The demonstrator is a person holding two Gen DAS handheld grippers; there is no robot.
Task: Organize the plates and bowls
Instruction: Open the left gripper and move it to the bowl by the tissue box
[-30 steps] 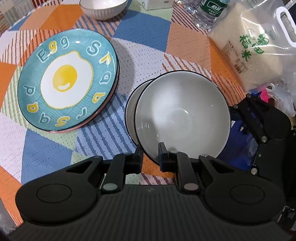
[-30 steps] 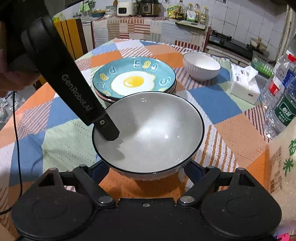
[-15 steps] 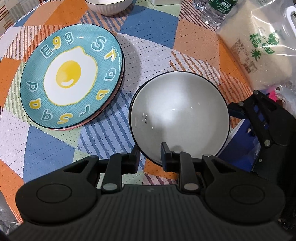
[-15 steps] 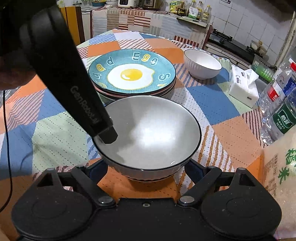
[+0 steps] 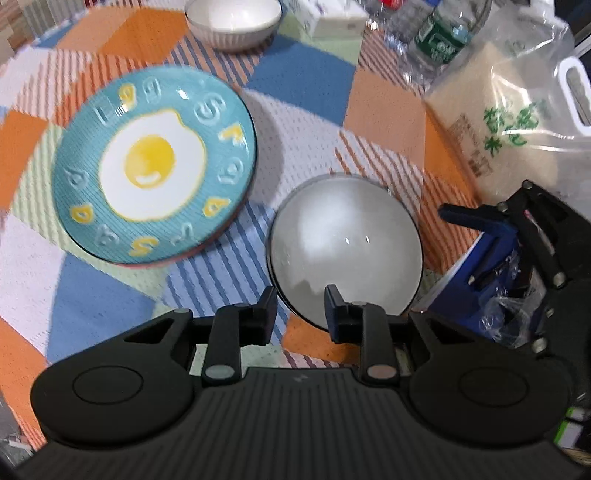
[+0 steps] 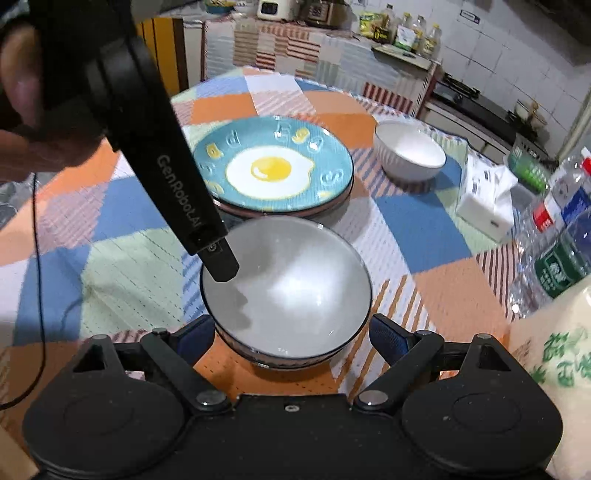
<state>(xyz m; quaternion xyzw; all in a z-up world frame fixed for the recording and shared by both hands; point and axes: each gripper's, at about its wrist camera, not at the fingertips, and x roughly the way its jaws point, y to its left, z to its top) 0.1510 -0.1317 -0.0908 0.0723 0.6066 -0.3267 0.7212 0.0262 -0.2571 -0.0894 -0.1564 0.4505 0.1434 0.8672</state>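
Observation:
Two grey-white bowls with dark rims point(image 5: 343, 243) point(image 6: 288, 284) sit nested on the tablecloth. My left gripper point(image 5: 301, 308) straddles the top bowl's near rim. Its jaws are opening and the pads stand off the rim. From the right wrist view, one of its black fingers point(image 6: 218, 264) hangs over the bowl's left edge. My right gripper point(image 6: 291, 332) is wide open, with a blue finger on each side of the stack and neither touching it. Those fingers point(image 5: 476, 218) also show in the left wrist view. The teal egg plate point(image 5: 155, 166) point(image 6: 273, 170) tops a plate stack. A white ribbed bowl point(image 5: 232, 22) point(image 6: 410, 155) stands beyond.
A bag of rice point(image 5: 517, 122) and water bottles point(image 5: 439, 37) point(image 6: 557, 243) crowd the right side. A tissue box point(image 6: 484, 199) sits behind them. A hand point(image 6: 22, 110) holds the left gripper's handle. The patchwork cloth point(image 6: 122, 258) left of the bowls is bare.
The top bowl, offset over the lower one before, now sits nested in it. The left jaws have spread off its rim. Both grippers have lifted, so the bowls look smaller.

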